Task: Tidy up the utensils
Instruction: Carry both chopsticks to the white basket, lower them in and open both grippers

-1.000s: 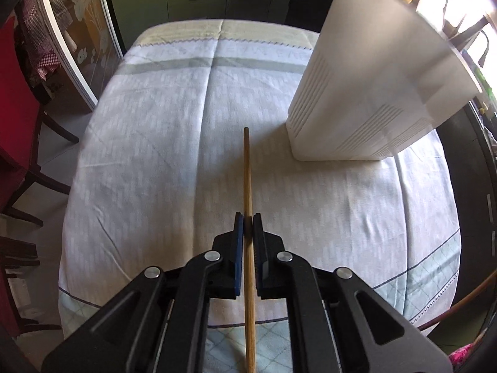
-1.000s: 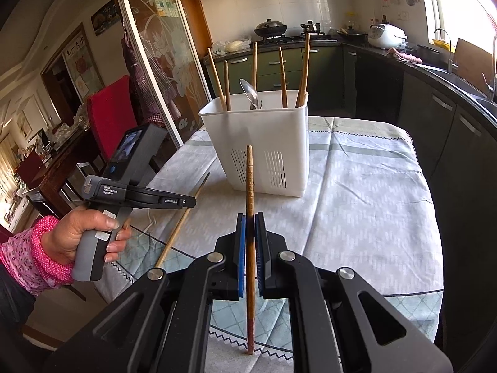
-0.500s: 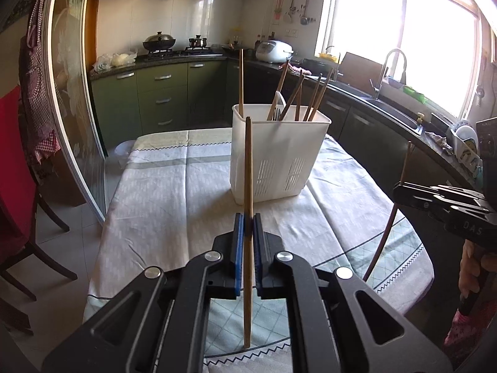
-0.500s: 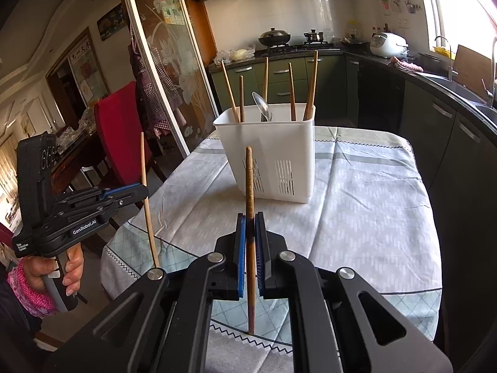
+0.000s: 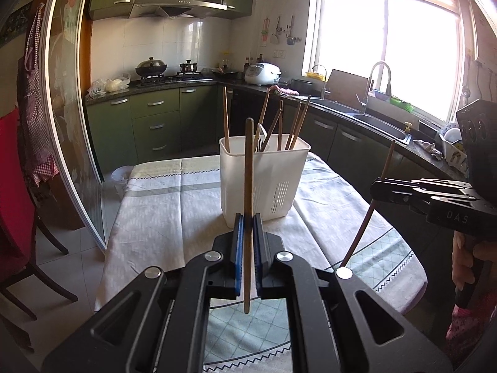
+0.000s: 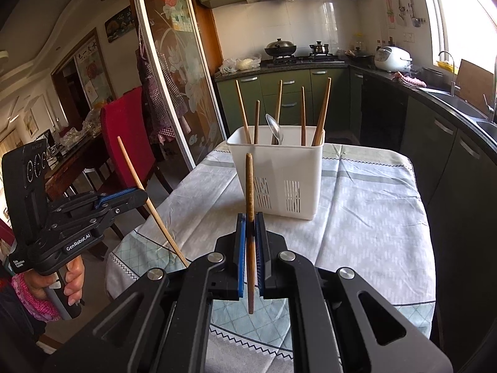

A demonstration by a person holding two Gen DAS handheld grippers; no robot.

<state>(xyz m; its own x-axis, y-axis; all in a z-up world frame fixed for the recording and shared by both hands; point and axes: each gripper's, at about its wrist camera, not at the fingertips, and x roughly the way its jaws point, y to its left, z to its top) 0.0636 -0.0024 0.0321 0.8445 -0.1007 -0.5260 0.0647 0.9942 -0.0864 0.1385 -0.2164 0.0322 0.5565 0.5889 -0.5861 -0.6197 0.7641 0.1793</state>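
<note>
- The left gripper [image 5: 247, 222] is pressed together on a pale wooden chopstick [image 5: 248, 168], which stands nearly upright between the blue pads, one end poking out below the jaws and the other rising in front of the holder.
- The right gripper [image 6: 250, 222] is likewise pinched on a darker brown chopstick [image 6: 249, 186], also close to upright, its lower end hanging below the pads.
- Each gripper shows in the other's camera: in the left wrist view the right one sits at the right edge, held by a hand [image 5: 466, 264]; in the right wrist view the left one sits at the left edge, gripped by a hand [image 6: 66, 283] in a pink sleeve [image 6: 29, 301], its chopstick slanting.
- Below both grippers lies the table [image 6: 372, 217] under a pale cloth with a checked, zigzag-trimmed border.
- Farther along the table stands a white utensil holder [image 6: 279, 174] with slotted sides, well apart from both grippers and resting on the cloth.
- Several chopsticks [image 6: 323, 112] lean inside it at different angles, with a metal spoon [image 6: 275, 129] among them; a fork also seems to be there in the left wrist view.
- A red chair [image 6: 124, 143] stands beside the table on the left in the right wrist view.
- Beyond the table are green cabinets [image 5: 155, 124], a stove with a wok [image 5: 151, 67], a white rice cooker [image 5: 262, 74] and a sink with a tall faucet [image 5: 377, 84] under a bright window.
</note>
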